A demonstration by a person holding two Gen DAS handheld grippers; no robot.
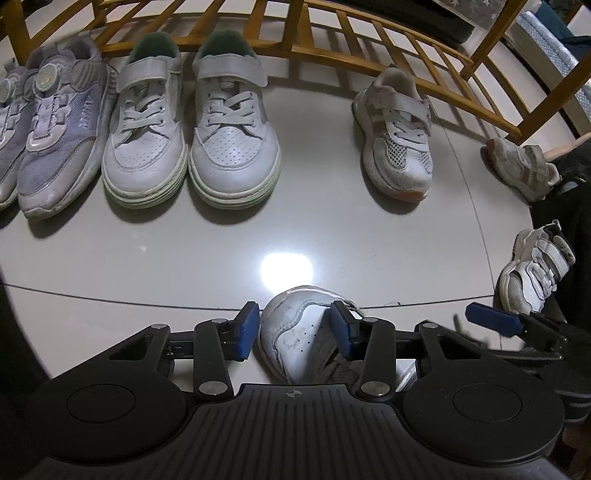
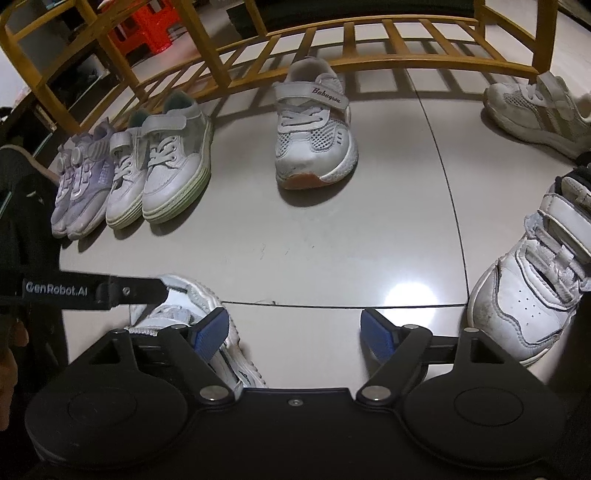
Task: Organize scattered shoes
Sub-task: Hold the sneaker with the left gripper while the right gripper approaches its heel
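**Left tool at a white shoe**

My left tool (image 1: 293, 330) straddles a white shoe (image 1: 295, 332) on the floor (image 1: 184, 258), pads beside it. My right tool (image 2: 295, 334) gapes empty. Paired shoes (image 1: 192, 136) line the rack (image 1: 369, 33).

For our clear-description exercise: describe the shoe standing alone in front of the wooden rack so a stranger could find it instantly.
Start at the wooden rack across the back of the floor. In front of its middle stands one white mesh sneaker, toe towards the camera. Unlike the paired shoes to its left, it stands alone, with script lettering on its strap and an orange-brown sole edge.
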